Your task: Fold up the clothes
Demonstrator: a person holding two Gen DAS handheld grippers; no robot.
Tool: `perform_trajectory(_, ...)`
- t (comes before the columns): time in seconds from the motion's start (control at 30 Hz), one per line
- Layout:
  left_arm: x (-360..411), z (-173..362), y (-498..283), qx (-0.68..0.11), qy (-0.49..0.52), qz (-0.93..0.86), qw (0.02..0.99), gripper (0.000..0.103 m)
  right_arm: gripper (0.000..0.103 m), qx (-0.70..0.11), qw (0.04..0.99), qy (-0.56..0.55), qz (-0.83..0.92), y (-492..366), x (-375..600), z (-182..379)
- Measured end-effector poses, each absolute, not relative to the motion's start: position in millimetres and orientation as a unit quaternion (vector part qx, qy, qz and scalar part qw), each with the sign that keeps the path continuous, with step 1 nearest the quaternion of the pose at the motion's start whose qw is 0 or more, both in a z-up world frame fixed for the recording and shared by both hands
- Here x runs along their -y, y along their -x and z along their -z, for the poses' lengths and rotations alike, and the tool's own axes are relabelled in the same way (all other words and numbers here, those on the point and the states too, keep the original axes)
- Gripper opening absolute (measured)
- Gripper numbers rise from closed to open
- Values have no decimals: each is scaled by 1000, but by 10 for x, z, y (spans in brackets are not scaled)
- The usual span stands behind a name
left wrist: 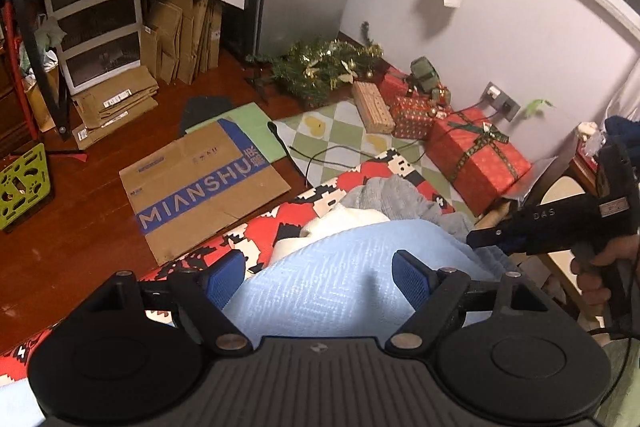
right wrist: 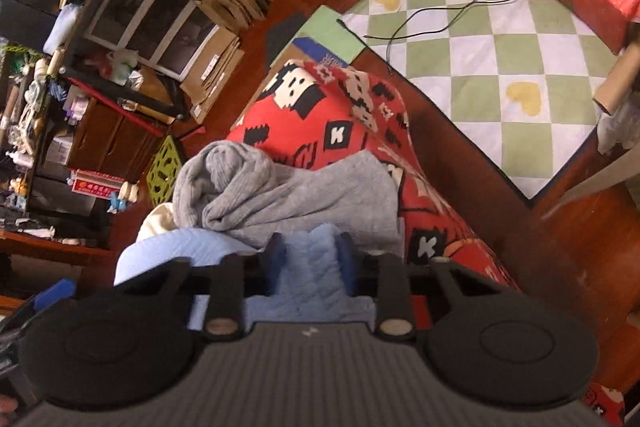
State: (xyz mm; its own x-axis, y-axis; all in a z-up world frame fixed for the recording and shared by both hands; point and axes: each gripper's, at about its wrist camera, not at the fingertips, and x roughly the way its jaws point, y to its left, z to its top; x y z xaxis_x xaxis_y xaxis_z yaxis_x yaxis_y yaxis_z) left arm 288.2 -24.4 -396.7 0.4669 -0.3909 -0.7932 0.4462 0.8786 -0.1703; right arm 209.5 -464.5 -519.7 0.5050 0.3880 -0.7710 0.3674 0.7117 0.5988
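Blue-padded grippers working over a pale blue quilted garment on a red patterned table cover.

From the left wrist, the left gripper [left wrist: 320, 277] is hovering with its blue pads spread wide over the pale blue quilted garment [left wrist: 340, 291], gripping nothing; whether the pads touch the fabric is unclear. The right gripper [left wrist: 486, 237] is reaching in from the right edge, its tips hard to make out, a hand [left wrist: 600, 267] partly cut off. From the right wrist, the right gripper [right wrist: 310, 255] is standing with its fingers [right wrist: 276, 251] narrowly apart and a raised fold of the pale blue garment [right wrist: 308, 267] between them, seemingly pinched. A crumpled grey knitted sweater [right wrist: 280, 191] is lying just beyond on the red, black and white patterned table cover [right wrist: 320, 123].
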Motion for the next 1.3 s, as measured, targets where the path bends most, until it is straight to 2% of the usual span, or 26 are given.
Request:
perform_trajectory(0.17, 301, 4043, -2846, -462, -48, 256, 848, 80, 20, -478, 782, -400, -17, -1929, 4625, 5032)
perform_trajectory(0.3, 361, 4080, -2839, -462, -76, 276, 839, 80, 16, -467, 750, -467, -37, -1820, 4733, 5082)
perform_trajectory(0.43, 421, 4139, -2909, -465, -94, 285, 833, 77, 29, -479, 729, -488, -33, -1979, 4789, 5309)
perform_trajectory(0.53, 453, 4170, -2961, -469, -93, 287, 830, 77, 43, -485, 696, -528, -40, -2143, 4779, 5596)
perform_trajectory(0.6, 471, 4193, -2988, -472, -92, 288, 828, 77, 44, -482, 685, -545, -47, -2233, 4759, 5730)
perform_trajectory(0.63, 480, 4211, -2998, -475, -93, 289, 826, 77, 43, -481, 685, -545, -47, -2259, 4745, 5761)
perform_trajectory(0.67, 490, 4221, -3000, -477, -94, 289, 825, 77, 29, -481, 686, -544, -46, -2280, 4731, 5782)
perform_trajectory(0.7, 502, 4233, -3003, -478, -95, 289, 824, 77, 20, -475, 694, -539, -42, -2267, 4721, 5762)
perform_trajectory(0.77, 525, 4243, -3009, -479, -94, 291, 823, 77, 18, -461, 714, -526, -33, -2213, 4706, 5687)
perform_trajectory(0.93, 605, 4167, -3018, -470, -96, 297, 826, 77, 6, -353, 768, -534, -7, -1927, 4802, 5105)
perform_trajectory(1.17, 659, 3896, -3036, -431, -92, 296, 847, 77, 6, -287, 823, -488, -40, -1946, 4661, 4215)
perform_trajectory(1.3, 665, 3815, -3053, -419, -85, 283, 859, 78, 6, -274, 828, -489, -23, -2099, 4717, 4154)
